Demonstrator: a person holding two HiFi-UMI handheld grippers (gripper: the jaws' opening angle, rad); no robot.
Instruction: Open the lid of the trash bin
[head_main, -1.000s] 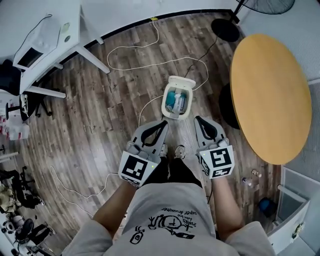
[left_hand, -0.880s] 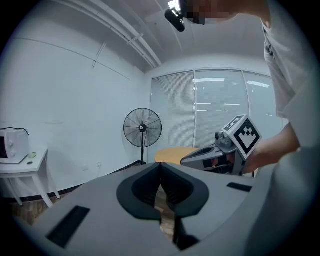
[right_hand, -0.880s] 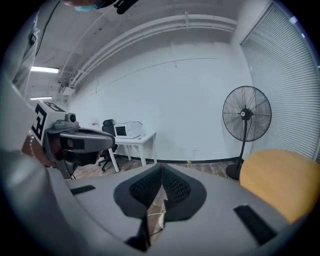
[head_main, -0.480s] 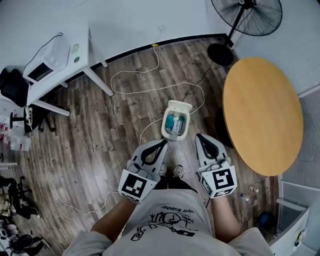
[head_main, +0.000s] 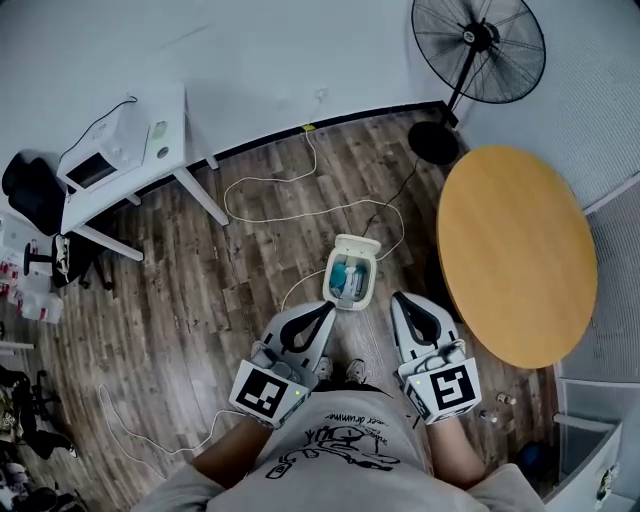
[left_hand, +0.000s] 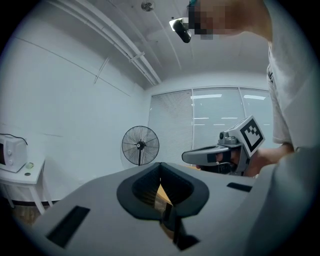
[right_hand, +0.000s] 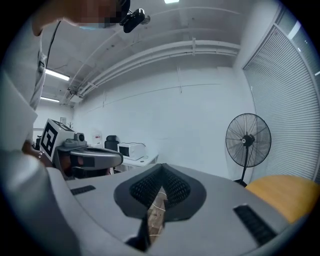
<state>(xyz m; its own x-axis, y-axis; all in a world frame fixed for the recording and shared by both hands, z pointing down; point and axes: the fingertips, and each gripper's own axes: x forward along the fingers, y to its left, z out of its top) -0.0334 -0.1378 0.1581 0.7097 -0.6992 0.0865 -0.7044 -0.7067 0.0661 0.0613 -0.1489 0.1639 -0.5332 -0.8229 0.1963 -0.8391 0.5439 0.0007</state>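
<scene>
1. A white table with a microwave on it stands far to the left of the trash bin. It is further back than the bin, by the wall.
2. The left gripper is just to the left of the trash bin, on the side nearer the person. Its two jaws are pressed together and there is nothing between them. It is not touching the bin.
3. The trash bin sits on the wood floor, just past the person's shoes. Its lid is up and tipped back on the far side. You can see blue things inside the bin.
4. The right gripper is just to the right of the trash bin, also on the near side. Its jaws are closed tight too, with nothing held. It is not touching the bin.
5. A big black fan stands far behind the trash bin and to its right, near the wall.
6. A round table with a yellow-brown top stands to the right of the trash bin, past the right gripper.
</scene>
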